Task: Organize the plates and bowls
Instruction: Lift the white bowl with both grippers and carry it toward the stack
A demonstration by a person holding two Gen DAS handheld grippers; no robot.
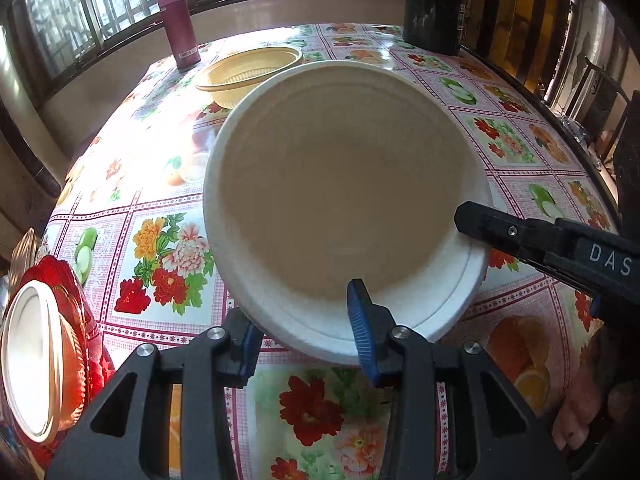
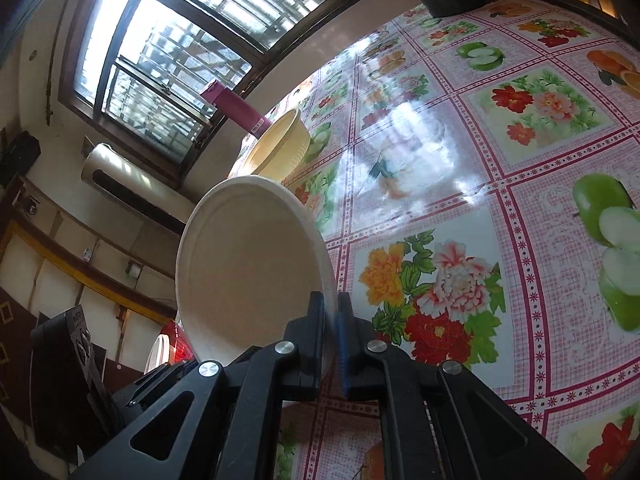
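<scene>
A large white plate (image 1: 344, 200) hangs tilted above the flowered tablecloth, carried by both grippers. In the left wrist view my left gripper (image 1: 298, 300) straddles the plate's near rim: one blue pad (image 1: 362, 320) lies on the inner face and the other finger sits under the outer edge. My right gripper (image 1: 468, 216) reaches in from the right and pinches the rim. In the right wrist view the right gripper (image 2: 331, 300) is shut edge-on over the thin rim of the plate (image 2: 248, 272).
A yellow ribbed bowl (image 1: 248, 76) (image 2: 280, 148) stands beyond the plate beside a maroon bottle (image 1: 178, 28). A dark pot (image 1: 434, 8) stands at the far table edge. A red dish (image 1: 76, 320) with a white plate (image 1: 32, 364) in it sits at the left edge.
</scene>
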